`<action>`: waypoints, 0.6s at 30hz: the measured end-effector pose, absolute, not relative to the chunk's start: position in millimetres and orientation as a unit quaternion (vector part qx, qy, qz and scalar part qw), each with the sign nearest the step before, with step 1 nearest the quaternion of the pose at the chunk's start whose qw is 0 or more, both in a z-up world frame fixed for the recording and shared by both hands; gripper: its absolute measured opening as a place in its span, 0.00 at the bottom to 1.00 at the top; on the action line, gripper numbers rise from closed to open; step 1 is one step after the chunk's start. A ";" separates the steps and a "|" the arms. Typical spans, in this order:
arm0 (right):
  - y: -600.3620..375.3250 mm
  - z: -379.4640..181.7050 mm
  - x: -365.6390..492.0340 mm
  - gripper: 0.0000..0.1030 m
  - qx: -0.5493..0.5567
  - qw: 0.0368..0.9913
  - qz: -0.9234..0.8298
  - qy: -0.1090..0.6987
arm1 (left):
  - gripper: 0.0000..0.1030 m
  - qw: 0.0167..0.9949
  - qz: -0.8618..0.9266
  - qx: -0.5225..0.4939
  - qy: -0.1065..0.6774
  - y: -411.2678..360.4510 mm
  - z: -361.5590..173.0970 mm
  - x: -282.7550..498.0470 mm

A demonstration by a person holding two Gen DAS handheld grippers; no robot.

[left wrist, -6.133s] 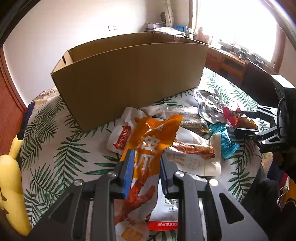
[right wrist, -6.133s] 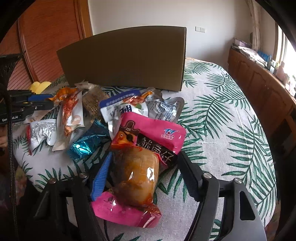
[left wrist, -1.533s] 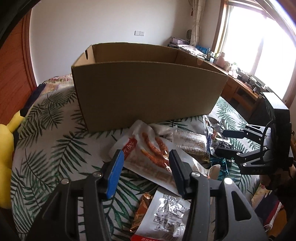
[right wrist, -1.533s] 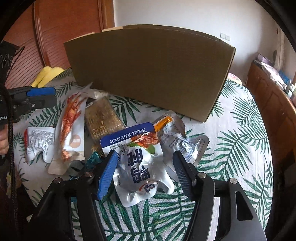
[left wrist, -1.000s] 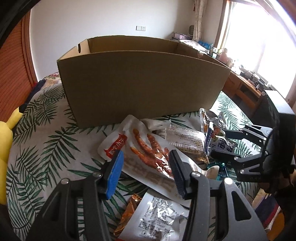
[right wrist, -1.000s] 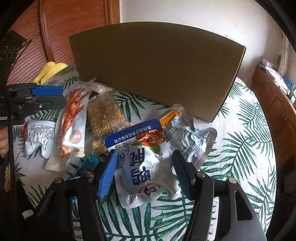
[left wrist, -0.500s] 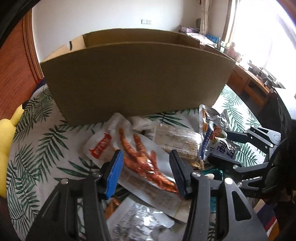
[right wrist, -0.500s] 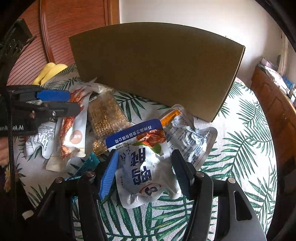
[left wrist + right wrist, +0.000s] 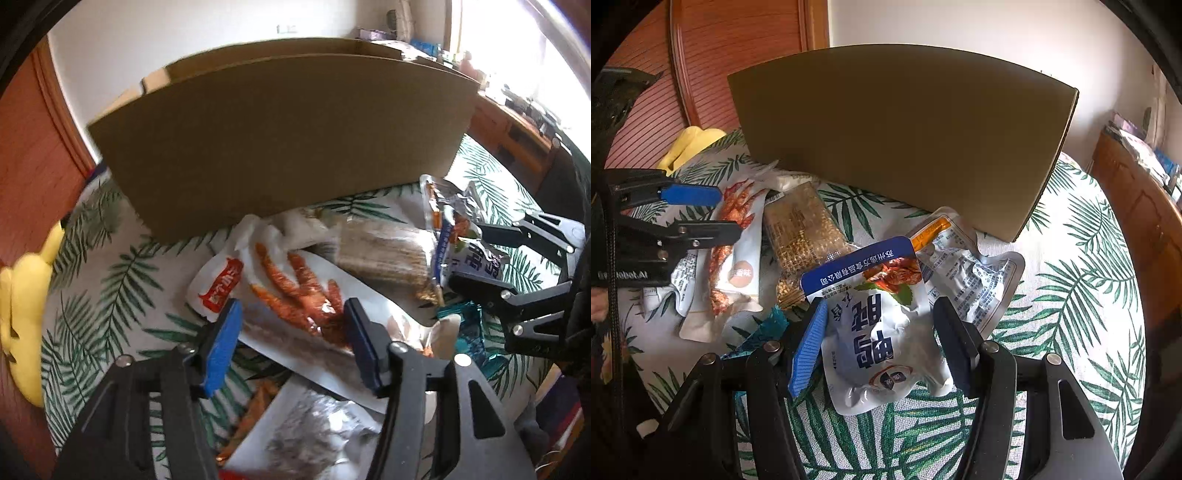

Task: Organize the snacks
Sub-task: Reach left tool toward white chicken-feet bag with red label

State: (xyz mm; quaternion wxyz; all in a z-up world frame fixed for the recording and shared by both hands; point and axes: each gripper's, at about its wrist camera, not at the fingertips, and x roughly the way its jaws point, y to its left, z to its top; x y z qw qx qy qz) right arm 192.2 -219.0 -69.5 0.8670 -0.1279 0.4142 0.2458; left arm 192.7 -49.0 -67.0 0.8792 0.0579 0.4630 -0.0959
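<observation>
Left claw (image 9: 291,336), low centre of its frame: jaws apart and just widened, straddling the chicken-feet packet (image 9: 295,295) without pressing it. Right claw (image 9: 879,332), lower centre: jaws apart around the white-and-blue pouch (image 9: 879,325). Both packets lie on the table (image 9: 1071,295) below the cardboard box (image 9: 905,129).

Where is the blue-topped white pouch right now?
In the right wrist view the pouch lies on the tablecloth between the open right tongs, in front of the box, with the grain bar to its left.
</observation>
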 end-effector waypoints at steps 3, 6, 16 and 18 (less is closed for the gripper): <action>-219.0 -69.6 192.4 0.59 -0.127 0.867 0.246 0.414 | 0.62 0.872 -0.098 0.014 0.479 -34.1 -69.4 196.7; -219.1 -69.7 192.2 0.59 -0.128 0.867 0.246 0.414 | 0.70 0.869 -0.084 -0.027 0.486 -22.3 -72.7 199.3; -219.3 -69.6 192.2 0.59 -0.126 0.867 0.245 0.414 | 0.78 0.869 -0.069 -0.072 0.485 -12.4 -78.4 218.9; -219.6 -69.9 192.3 0.59 -0.126 0.867 0.245 0.414 | 0.79 0.867 -0.067 -0.077 0.487 -11.1 -78.4 226.1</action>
